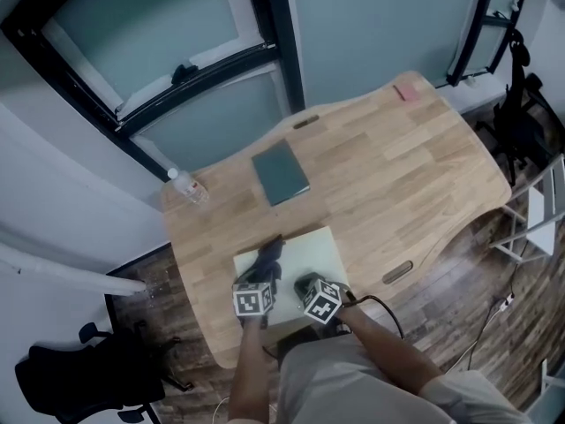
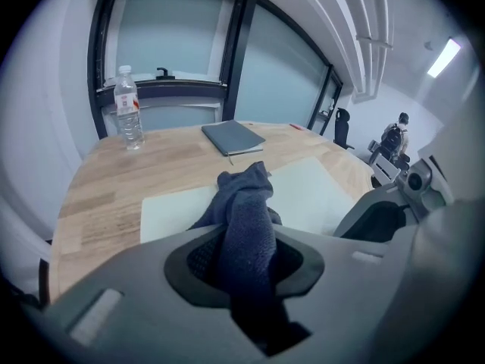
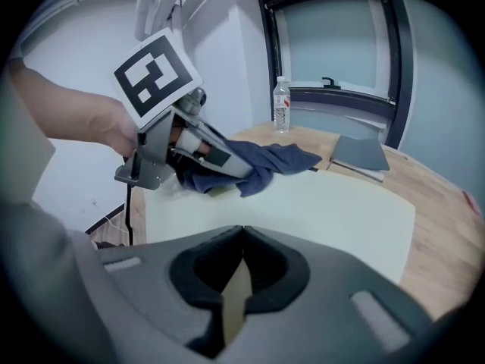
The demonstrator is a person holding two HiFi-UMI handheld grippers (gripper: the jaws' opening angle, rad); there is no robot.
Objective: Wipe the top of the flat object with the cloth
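Near the front edge of the wooden table (image 1: 397,166), the pale flat board (image 1: 311,253) lay with its long axis running side to side before the person, its far edge tilted slightly. On its left part rested the dark blue cloth (image 2: 246,203), bunched into a strip whose long axis pointed away from the person toward the grey-green notebook (image 1: 281,172). The left gripper (image 2: 246,260) had its jaws closed upon the near end of the cloth, which filled the gap between them. The right gripper (image 3: 242,241) sat just beside it over the board's near edge, jaws brought together and holding nothing. Each gripper's cube bore black-and-white square markers. Beyond the board, the notebook lay flat and apart from it. A clear water bottle (image 1: 188,185) stood upright at the table's left corner; its red-and-white label was too small to read.
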